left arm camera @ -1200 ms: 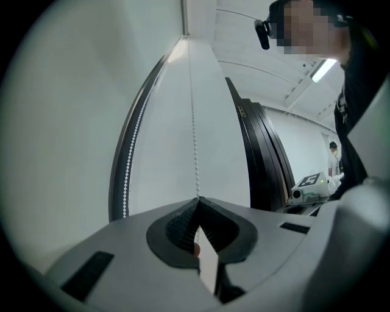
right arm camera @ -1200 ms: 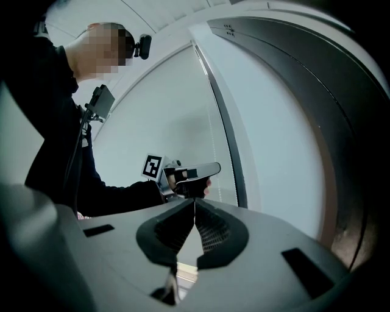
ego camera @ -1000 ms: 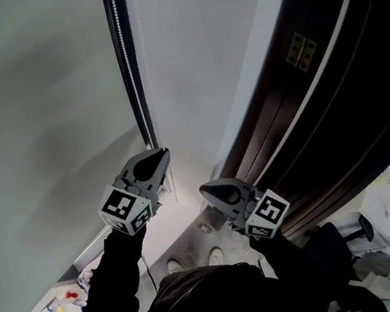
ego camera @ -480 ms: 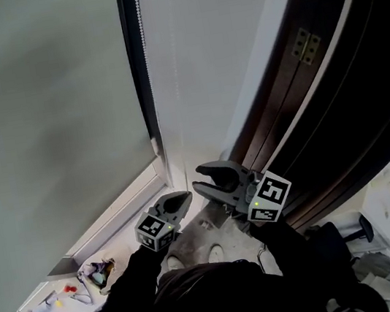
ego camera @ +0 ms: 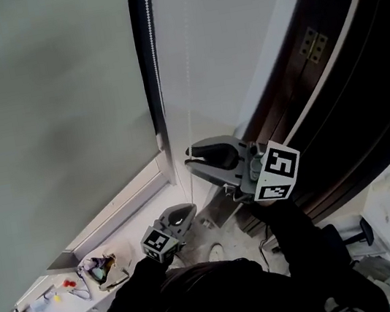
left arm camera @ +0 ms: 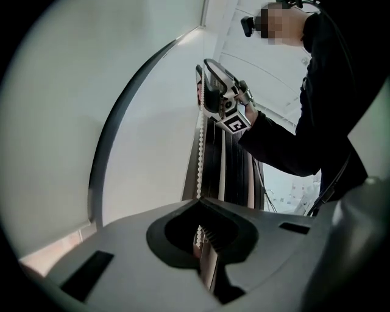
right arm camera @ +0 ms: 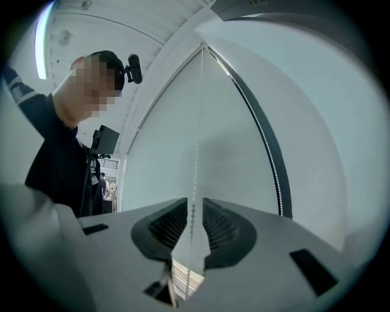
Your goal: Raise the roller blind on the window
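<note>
Head view: L hand-held gripper [ego camera: 188, 209] pinches chain [ego camera: 154, 47]; R hand-held gripper [ego camera: 188, 157] ajar, closing round it.

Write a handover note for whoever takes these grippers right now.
Left gripper: shut on the bead chain, low down.
Right gripper: higher on the same chain; jaws slightly apart, just closing, chain between them, not pinched.
Roller blind: hangs far down in the head view.
Done: left grip on the chain.
Left: close the right gripper, probably pull down, then alternate hands until the blind is up.
</note>
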`<action>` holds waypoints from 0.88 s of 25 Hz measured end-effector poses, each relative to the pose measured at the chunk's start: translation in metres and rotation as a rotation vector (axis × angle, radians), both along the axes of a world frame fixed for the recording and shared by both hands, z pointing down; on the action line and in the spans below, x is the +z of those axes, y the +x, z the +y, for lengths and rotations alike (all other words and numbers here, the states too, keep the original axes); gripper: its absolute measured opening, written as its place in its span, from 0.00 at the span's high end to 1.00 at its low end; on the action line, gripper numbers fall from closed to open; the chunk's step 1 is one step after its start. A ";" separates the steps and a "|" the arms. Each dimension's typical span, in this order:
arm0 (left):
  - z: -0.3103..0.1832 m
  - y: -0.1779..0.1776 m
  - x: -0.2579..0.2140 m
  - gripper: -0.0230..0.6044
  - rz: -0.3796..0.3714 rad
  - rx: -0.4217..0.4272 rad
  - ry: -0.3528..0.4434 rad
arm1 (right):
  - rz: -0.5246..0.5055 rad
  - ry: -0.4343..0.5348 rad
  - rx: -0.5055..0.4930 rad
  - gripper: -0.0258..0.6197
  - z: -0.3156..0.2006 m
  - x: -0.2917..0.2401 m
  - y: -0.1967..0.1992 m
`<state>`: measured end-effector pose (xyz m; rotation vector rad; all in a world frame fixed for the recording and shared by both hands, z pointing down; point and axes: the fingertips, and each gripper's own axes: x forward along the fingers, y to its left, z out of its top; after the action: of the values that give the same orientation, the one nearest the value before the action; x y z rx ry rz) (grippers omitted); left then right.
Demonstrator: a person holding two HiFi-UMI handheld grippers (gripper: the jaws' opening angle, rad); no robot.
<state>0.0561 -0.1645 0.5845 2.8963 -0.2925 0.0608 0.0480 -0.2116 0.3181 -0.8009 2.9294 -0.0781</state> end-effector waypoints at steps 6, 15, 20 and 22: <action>-0.002 -0.011 0.006 0.95 -0.011 -0.018 0.032 | 0.076 -0.020 -0.067 0.94 0.000 -0.010 -0.017; -0.023 -0.030 -0.026 0.89 0.082 -0.082 -0.028 | 0.053 -0.021 -0.093 0.95 0.000 -0.011 -0.019; -0.051 -0.057 -0.073 0.89 0.112 -0.174 0.022 | 0.072 0.003 -0.073 0.95 -0.001 -0.008 -0.017; -0.059 -0.062 -0.092 0.89 0.105 -0.191 0.063 | 0.085 0.010 -0.064 0.95 -0.002 -0.008 -0.016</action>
<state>-0.0059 -0.2234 0.4925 2.9049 -0.5593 -0.1347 0.0319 -0.2136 0.3105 -0.7262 3.0331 -0.0348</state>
